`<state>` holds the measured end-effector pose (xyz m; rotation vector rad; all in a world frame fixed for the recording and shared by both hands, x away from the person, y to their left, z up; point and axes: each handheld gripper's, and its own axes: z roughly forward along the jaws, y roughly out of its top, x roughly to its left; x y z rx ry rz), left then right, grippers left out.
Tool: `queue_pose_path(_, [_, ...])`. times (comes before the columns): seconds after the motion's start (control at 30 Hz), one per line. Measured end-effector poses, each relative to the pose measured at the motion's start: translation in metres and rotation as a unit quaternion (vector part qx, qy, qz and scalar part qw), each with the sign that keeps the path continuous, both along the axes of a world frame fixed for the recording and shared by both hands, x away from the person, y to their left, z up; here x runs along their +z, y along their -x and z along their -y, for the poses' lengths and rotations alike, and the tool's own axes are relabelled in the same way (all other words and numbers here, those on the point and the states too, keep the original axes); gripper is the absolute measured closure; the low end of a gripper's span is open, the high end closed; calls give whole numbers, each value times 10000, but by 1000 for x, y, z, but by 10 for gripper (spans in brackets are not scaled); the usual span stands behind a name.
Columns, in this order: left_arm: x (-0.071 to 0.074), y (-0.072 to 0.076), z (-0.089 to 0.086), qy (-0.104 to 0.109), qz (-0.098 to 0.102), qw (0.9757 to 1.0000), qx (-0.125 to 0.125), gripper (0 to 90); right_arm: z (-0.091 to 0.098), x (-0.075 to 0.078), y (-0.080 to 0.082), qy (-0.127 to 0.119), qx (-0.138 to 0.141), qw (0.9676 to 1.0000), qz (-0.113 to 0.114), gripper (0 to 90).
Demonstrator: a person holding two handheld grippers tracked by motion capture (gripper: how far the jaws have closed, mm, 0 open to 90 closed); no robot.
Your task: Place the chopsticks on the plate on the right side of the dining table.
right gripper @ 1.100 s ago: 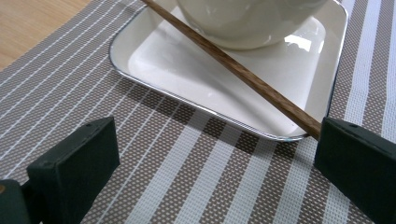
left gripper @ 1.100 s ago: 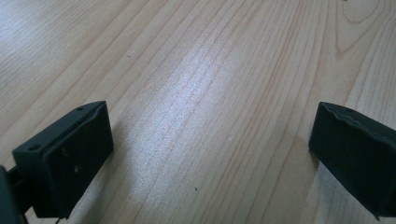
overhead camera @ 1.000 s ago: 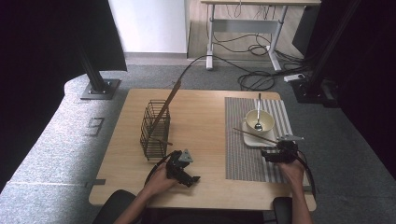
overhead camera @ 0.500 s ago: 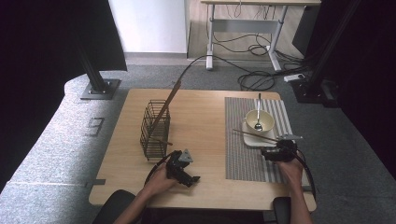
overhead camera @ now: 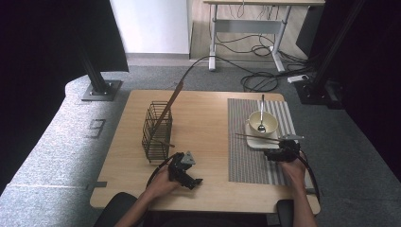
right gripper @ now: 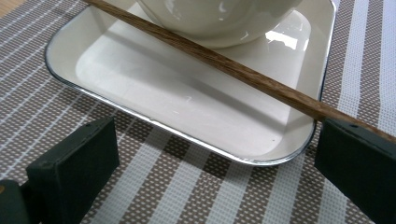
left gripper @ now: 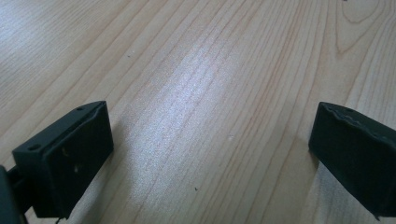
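The right hand-held gripper [right gripper: 215,177] is hovering low over the striped mat [right gripper: 196,196], its jaws standing wide apart just in front of the white tray [right gripper: 154,93]. A wooden chopstick [right gripper: 224,65] is lying across the tray, leaning against the bowl [right gripper: 215,18], its near end passing just above one jaw. The left hand-held gripper [left gripper: 210,154] is sitting over the bare wooden surface [left gripper: 196,70], jaws also spread apart.
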<state>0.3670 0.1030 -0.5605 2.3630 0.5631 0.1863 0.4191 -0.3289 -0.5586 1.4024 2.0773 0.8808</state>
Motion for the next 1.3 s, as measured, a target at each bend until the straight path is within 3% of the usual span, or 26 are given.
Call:
queue_pose_path(0.37, [0, 0, 0, 0, 0, 10000, -9, 0, 2, -1, -5, 111, 58, 9999, 86, 0])
queue_pose_path(1.1, [0, 0, 0, -2, 1, 10000, -12, 0, 5, -2, -9, 30, 279, 9996, 59, 0])
queue_pose_path(1.17, [0, 0, 0, -1, 1, 10000, -13, 0, 4, -3, -9, 179, 276, 9995, 17, 0])
queue_pose_path(1.3, [0, 0, 0, -1, 0, 10000, -13, 0, 3, -2, -8, 255, 314, 9991, 80, 13])
